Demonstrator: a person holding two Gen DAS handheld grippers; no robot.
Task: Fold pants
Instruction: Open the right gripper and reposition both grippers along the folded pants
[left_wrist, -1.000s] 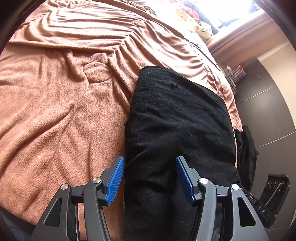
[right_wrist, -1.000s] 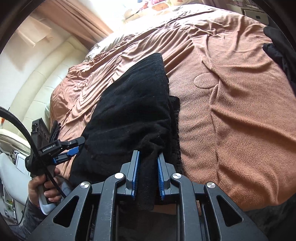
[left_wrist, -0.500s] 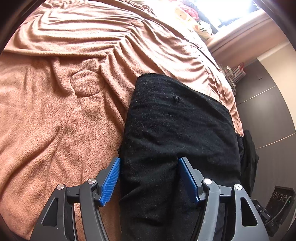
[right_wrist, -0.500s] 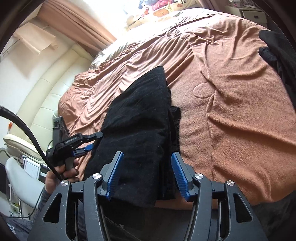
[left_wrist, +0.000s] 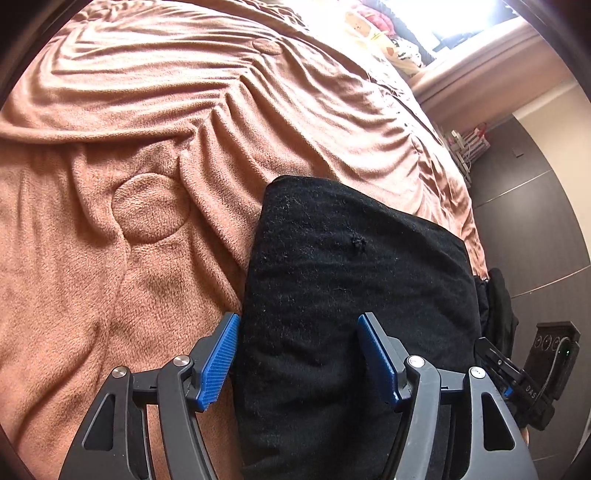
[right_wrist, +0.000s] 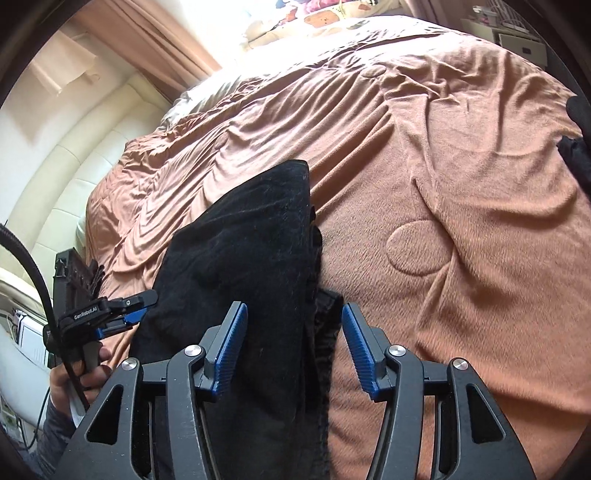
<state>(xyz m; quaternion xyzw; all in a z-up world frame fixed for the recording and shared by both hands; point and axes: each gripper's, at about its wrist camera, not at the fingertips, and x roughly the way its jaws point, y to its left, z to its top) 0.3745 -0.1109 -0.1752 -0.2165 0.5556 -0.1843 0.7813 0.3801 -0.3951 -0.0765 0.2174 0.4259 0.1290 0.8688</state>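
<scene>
Pants (left_wrist: 354, 295), black and fuzzy, lie folded in a long flat bundle on the big brown blanket (left_wrist: 140, 155) that covers the bed. They are the landmark here. The blanket spreads out all around the far side of the pants, full of wrinkles, with a round stitched circle (left_wrist: 151, 208) in it beside the pants. Past the far end of the pants, at the top of the bed, sits a pale pillow with a bear picture (right_wrist: 317, 16). The left gripper (left_wrist: 297, 360) hangs over the near end of the pants with its blue pads wide apart, gripping nothing; the black cloth lies below the gap. The right gripper (right_wrist: 291, 349) hangs over the near edge of the pants too. Its jaws have just been opening, and now the pads stand apart with the pants' edge loose between them, not pinched.
</scene>
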